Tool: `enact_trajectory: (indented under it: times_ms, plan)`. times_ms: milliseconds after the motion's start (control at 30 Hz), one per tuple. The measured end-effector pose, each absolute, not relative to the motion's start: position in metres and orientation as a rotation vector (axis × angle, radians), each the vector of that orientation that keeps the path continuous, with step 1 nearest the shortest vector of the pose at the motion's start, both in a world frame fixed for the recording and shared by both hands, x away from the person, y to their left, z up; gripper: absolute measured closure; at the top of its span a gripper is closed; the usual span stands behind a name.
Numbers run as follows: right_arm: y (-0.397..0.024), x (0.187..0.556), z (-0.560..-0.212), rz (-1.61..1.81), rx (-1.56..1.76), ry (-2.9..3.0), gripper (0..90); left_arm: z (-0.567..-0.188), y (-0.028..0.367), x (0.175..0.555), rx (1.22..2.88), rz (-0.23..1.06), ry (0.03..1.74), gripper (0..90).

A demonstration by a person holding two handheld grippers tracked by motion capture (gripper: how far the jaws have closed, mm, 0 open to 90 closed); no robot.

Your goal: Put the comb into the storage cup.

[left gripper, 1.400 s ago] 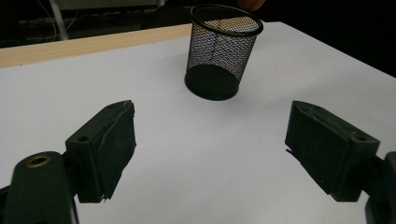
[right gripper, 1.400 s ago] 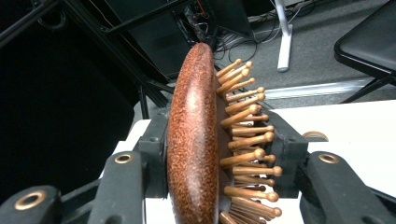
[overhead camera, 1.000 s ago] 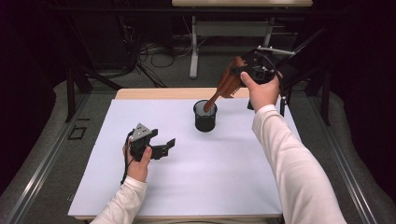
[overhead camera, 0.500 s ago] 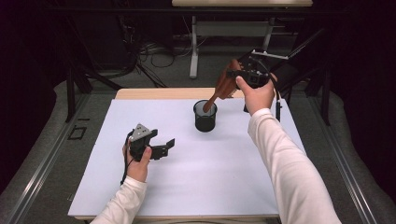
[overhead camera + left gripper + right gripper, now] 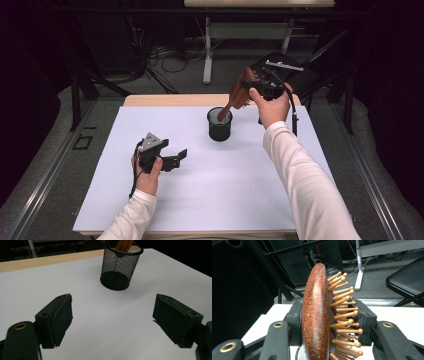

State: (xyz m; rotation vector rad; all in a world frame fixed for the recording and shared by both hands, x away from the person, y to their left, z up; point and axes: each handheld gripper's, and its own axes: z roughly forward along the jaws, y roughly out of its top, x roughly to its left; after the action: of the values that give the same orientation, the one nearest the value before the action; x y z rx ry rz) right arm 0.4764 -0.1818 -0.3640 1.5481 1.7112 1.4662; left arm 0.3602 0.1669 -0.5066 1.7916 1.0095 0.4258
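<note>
The right gripper is clamped on the head of a wooden hairbrush. In the right gripper view, one jaw presses the smooth rounded back of the head and the other bears against the bristle side, so the hairbrush is held edge-on to the camera. This grip on the head leaves the handle free, and the handle slants down and to the left with its tip inside the rim of a black mesh cup. The arrangement suggests the brush is being stood handle-first in the cup, though whether it is going in or coming out cannot be determined.

The mesh cup stands upright at the far centre of the white table surface.

The left gripper rests low over the near left of the table, well apart from the cup. Its jaws are spread wide with nothing between them, consistent with an idle, standby role.

The hairbrush has a reddish-brown speckled wooden body, oval in the head. Its bristles are pale wooden pins with rounded ball tips, set in rows.
</note>
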Motion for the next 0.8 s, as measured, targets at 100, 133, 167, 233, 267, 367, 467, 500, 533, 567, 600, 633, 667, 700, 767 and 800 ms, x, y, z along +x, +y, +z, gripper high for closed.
enact_trajectory:
  times_ms: [100,133,167,233,267,367,467,500,533,567,600,633,667,700,767,800]
  plan:
    - [-0.180,0.476,-0.367,1.461,1.537,1.710,50.6,-0.507,0.167,0.360,1.793,0.425,1.008,16.3]
    - [-0.180,0.476,-0.369,1.458,1.533,1.714,50.6,-0.507,0.167,0.361,1.795,0.425,1.006,16.3]
    - [-0.179,0.476,-0.370,1.456,1.526,1.712,50.6,-0.507,0.167,0.361,1.796,0.425,1.006,16.3]
    - [-0.178,0.476,-0.371,1.451,1.521,1.712,50.6,-0.507,0.167,0.361,1.795,0.425,1.007,16.3]
    - [-0.178,0.476,-0.372,1.449,1.516,1.712,50.6,-0.507,0.167,0.361,1.795,0.425,1.008,16.3]
    - [-0.176,0.476,-0.374,1.449,1.507,1.713,50.6,-0.507,0.167,0.360,1.796,0.425,1.008,16.3]
    - [-0.174,0.476,-0.376,1.439,1.499,1.718,50.6,-0.507,0.167,0.361,1.796,0.424,1.008,16.3]
    - [-0.174,0.476,-0.377,1.436,1.497,1.720,50.6,-0.507,0.167,0.361,1.798,0.424,1.007,16.3]
    - [-0.174,0.476,-0.378,1.434,1.498,1.721,50.6,-0.507,0.167,0.361,1.798,0.424,1.007,16.3]
    - [-0.173,0.477,-0.379,1.435,1.497,1.722,50.6,-0.508,0.167,0.361,1.797,0.423,1.008,16.3]
    - [-0.173,0.477,-0.380,1.432,1.498,1.724,50.6,-0.508,0.167,0.361,1.797,0.424,1.009,16.3]
    - [-0.173,0.477,-0.380,1.433,1.497,1.722,50.5,-0.507,0.167,0.361,1.797,0.425,1.008,16.2]
    - [-0.173,0.477,-0.381,1.433,1.494,1.725,50.6,-0.507,0.167,0.361,1.794,0.425,1.011,16.3]
    - [-0.173,0.477,-0.382,1.432,1.496,1.724,50.6,-0.507,0.167,0.361,1.793,0.426,1.013,16.3]
    - [-0.172,0.478,-0.383,1.428,1.492,1.724,50.5,-0.507,0.168,0.361,1.792,0.424,1.013,16.3]
    - [-0.172,0.478,-0.384,1.425,1.494,1.723,50.5,-0.507,0.168,0.361,1.791,0.423,1.013,16.3]
